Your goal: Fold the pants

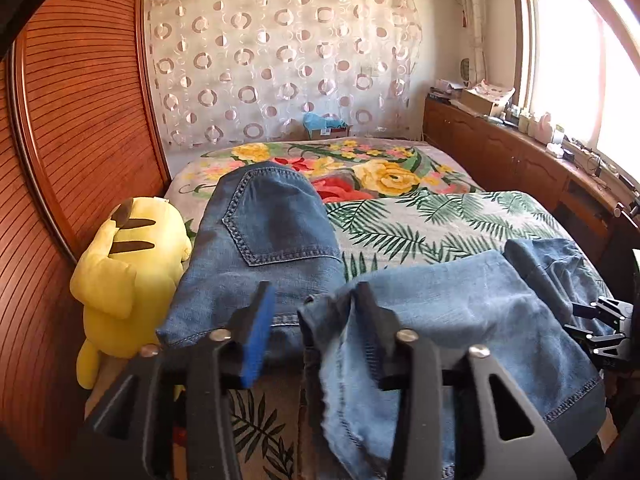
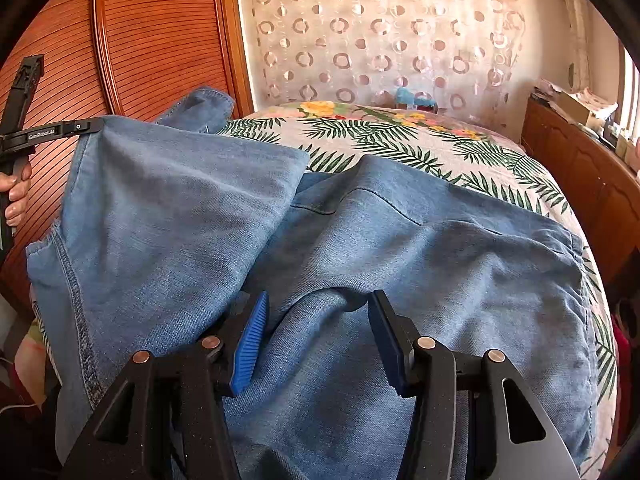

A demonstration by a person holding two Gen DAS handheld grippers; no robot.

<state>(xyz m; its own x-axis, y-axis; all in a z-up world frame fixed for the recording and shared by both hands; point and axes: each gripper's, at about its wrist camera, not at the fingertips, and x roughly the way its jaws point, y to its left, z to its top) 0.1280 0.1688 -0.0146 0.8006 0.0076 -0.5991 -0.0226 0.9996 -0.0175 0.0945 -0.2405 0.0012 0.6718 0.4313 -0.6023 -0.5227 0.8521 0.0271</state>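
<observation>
1. The pants (image 1: 260, 232), blue denim, lie spread across the bed (image 1: 440, 220), which has a cover printed with leaves and flowers.
2. In the left wrist view, one part with a stitched back pocket lies to the left. Another, paler part lies to the right and reaches the near edge of the bed.
3. The left gripper (image 1: 314, 292) hangs over that near edge with its jaws released. A loose flap of denim sits between them and rests against the inner side of the right-hand jaw. The blue pad (image 1: 256, 336) on the other jaw is clear of the cloth.
4. The right gripper (image 2: 319, 298) is low over the pants (image 2: 400, 240), jaws apart. A soft ridge of denim rises between them, and the pads do not pinch it.
5. In the right wrist view, a folded-over layer of denim lies to the left on top of the wider part.
6. A hand (image 2: 16, 196) holds the left gripper's handle at the left edge of that view.
7. A yellow plush toy (image 1: 124, 264) lies just beside the pants, against the slatted wooden panel (image 1: 80, 120).
8. A curtain (image 1: 280, 60) with ring patterns hangs beyond the far end of the bed.
</observation>
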